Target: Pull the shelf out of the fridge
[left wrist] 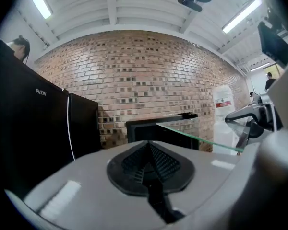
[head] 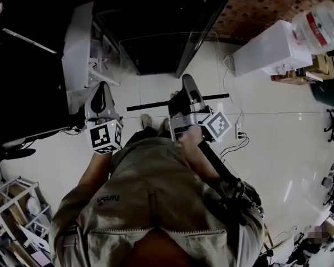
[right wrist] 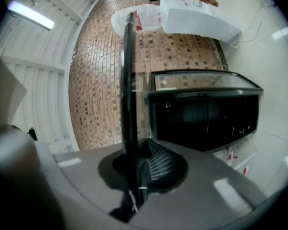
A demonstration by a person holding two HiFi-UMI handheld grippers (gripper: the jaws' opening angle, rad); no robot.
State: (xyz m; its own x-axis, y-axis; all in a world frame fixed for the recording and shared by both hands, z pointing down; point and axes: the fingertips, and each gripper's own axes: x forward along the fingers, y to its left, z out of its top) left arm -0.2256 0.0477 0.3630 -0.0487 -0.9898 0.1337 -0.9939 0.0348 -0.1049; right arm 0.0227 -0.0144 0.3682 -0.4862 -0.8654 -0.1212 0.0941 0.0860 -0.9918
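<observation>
The right hand-held gripper (right wrist: pixel 134 172) pinches the glass shelf (right wrist: pixel 128 80) by its dark edge, before the fridge (head: pixel 156 57) at 12 o'clock. The left hand-held gripper (left wrist: pixel 149 163) is pressed together and empty. Held at one edge only, the shelf could pivot, slip and shatter on the floor (head: pixel 267 143).

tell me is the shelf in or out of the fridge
Out. The right gripper clamps the glass shelf by its edge, apart from the fridge beyond.

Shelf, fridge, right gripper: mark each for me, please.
shelf (head: pixel 150 106): head view, on its black front trim.
fridge (right wrist: pixel 206 121): right gripper view, on its dark open interior.
right gripper (right wrist: pixel 138 150): right gripper view, between its fingertips, shut on the shelf's edge.
</observation>
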